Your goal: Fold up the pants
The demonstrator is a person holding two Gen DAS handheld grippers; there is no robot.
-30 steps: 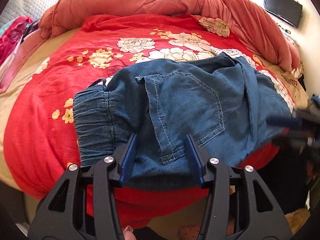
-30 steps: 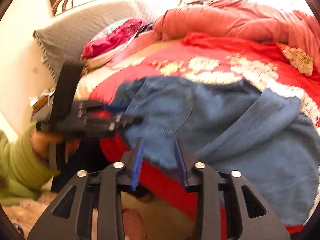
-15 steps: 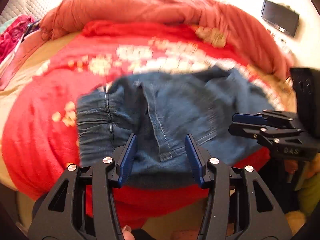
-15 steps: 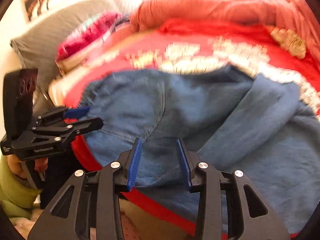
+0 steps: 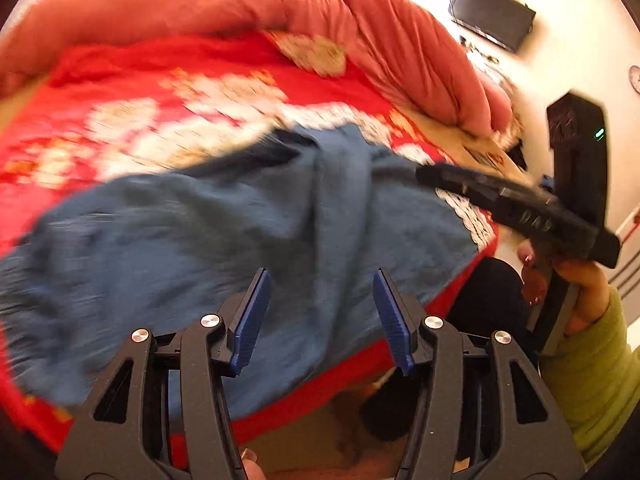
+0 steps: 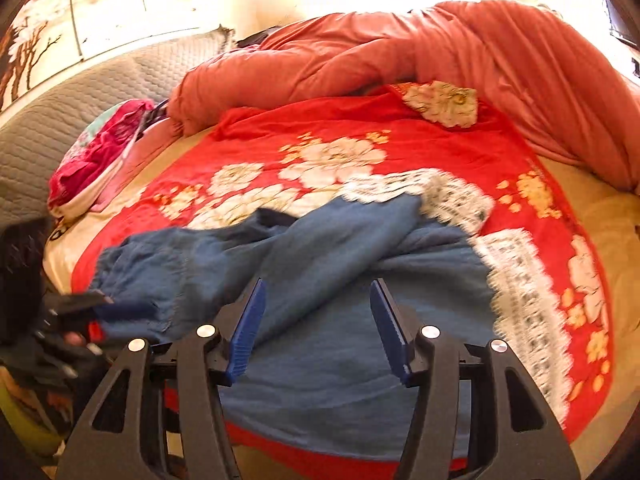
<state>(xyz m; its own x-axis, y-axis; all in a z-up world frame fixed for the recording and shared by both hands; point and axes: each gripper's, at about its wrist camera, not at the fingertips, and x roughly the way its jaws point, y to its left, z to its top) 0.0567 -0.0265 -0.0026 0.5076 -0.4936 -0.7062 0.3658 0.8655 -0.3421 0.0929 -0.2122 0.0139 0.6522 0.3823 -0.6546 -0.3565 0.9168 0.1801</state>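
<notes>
A red floral bedspread (image 6: 400, 136) covers the bed, and the blue denim pants (image 6: 340, 280) lie rumpled at its near edge. Above them hover the left gripper (image 5: 320, 316) and right gripper (image 6: 316, 324), jaws opening, nothing between the pads.

The pants (image 6: 344, 320) are plain denim blue. They lie on a bright red blanket (image 6: 420, 144) printed with cream and yellow flowers and a white lace-like border. The heaped duvet (image 6: 500, 60) is salmon pink, the sleeve (image 5: 592, 372) olive green, the headboard (image 6: 100, 80) quilted grey.
</notes>
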